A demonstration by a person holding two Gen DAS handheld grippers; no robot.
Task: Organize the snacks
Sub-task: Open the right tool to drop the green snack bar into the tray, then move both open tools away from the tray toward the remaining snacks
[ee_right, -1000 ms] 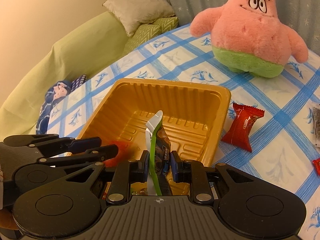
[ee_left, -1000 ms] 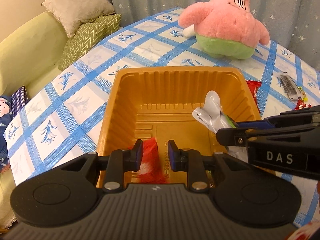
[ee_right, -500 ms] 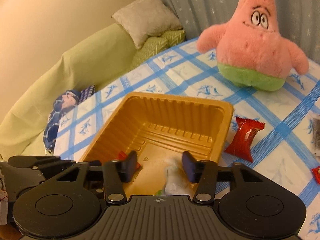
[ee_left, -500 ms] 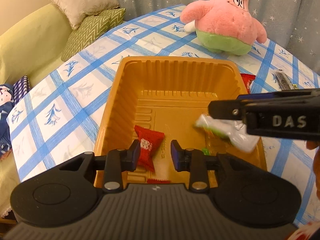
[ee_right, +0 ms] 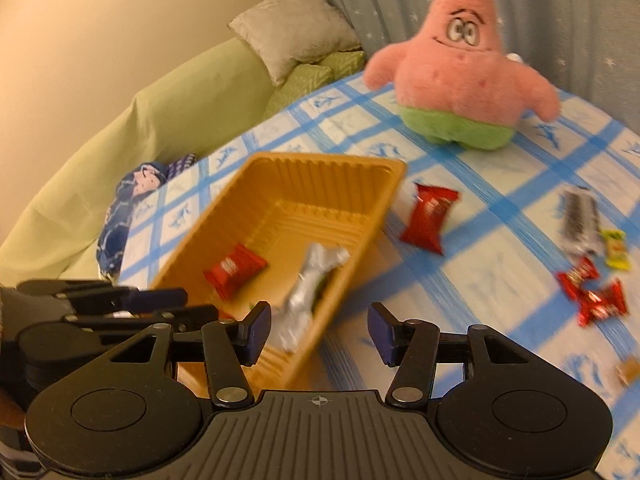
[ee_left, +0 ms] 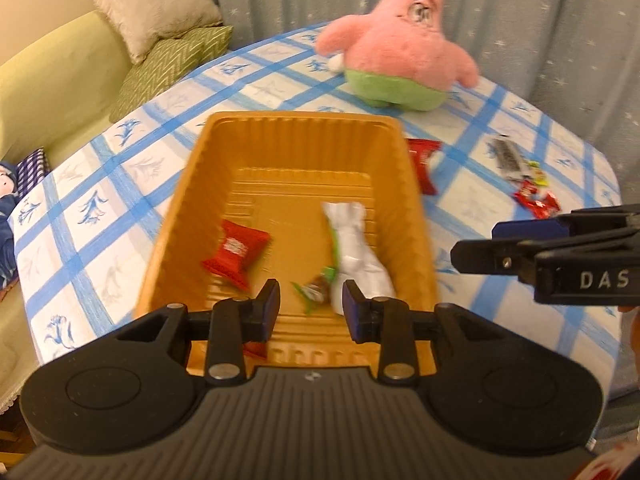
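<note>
An orange plastic tray [ee_left: 298,128] [ee_right: 280,168] sits on the blue-checked tablecloth. Inside it lie a red snack packet [ee_left: 236,254] [ee_right: 234,270], a silver and green packet [ee_left: 354,248] [ee_right: 308,280] and a small green-ended candy [ee_left: 314,290]. My left gripper [ee_left: 312,310] is open and empty above the tray's near end. My right gripper [ee_right: 318,330] is open and empty over the tray's right edge; it also shows in the left wrist view [ee_left: 560,256]. Loose snacks lie on the cloth to the right: a red packet [ee_right: 430,216] [ee_left: 424,162], a dark packet [ee_right: 578,218], small red candies [ee_right: 594,294] and a yellow-green one [ee_right: 616,248].
A pink and green star plush [ee_left: 404,52] [ee_right: 460,80] stands at the back of the table. A green sofa [ee_right: 160,120] with cushions [ee_left: 156,24] lies to the left, with a blue doll [ee_right: 136,200] on it. A grey starred curtain [ee_left: 540,20] hangs behind.
Both grippers opened and dropped their packets into the tray: the red one from the left, the silver-green one from the right. Both then pulled back and up, the right gripper swinging rightwards.
</note>
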